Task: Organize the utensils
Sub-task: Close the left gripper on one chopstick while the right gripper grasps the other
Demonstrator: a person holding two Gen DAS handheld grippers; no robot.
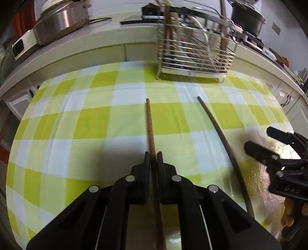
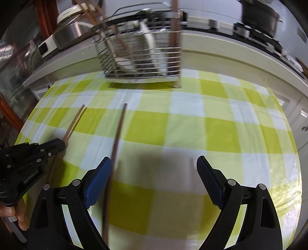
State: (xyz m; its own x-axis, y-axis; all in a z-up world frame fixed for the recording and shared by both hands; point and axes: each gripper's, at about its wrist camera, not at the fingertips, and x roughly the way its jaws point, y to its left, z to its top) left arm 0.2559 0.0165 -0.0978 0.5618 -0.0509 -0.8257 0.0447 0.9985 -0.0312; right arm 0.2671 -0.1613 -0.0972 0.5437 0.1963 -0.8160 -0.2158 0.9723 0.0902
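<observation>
My left gripper (image 1: 153,156) is shut on a brown wooden chopstick (image 1: 150,125) that points forward over the green checked tablecloth. A second, darker chopstick (image 1: 219,132) lies on the cloth to its right. My right gripper (image 2: 154,165) is open and empty; the dark chopstick (image 2: 116,146) runs just inside its left finger (image 2: 98,180), blurred. The left gripper (image 2: 55,146) shows at the left in the right wrist view, holding its chopstick (image 2: 75,121). The right gripper (image 1: 269,148) shows at the right edge of the left wrist view. A wire utensil rack (image 1: 194,52) stands at the table's far edge, holding chopsticks and spoons.
The table (image 2: 221,134) ends at a white kitchen counter (image 1: 107,44) behind. On the counter stand a steel pan (image 1: 61,21) at the left and a dark pot (image 1: 248,17) on a stove at the right. Cabinets lie below right.
</observation>
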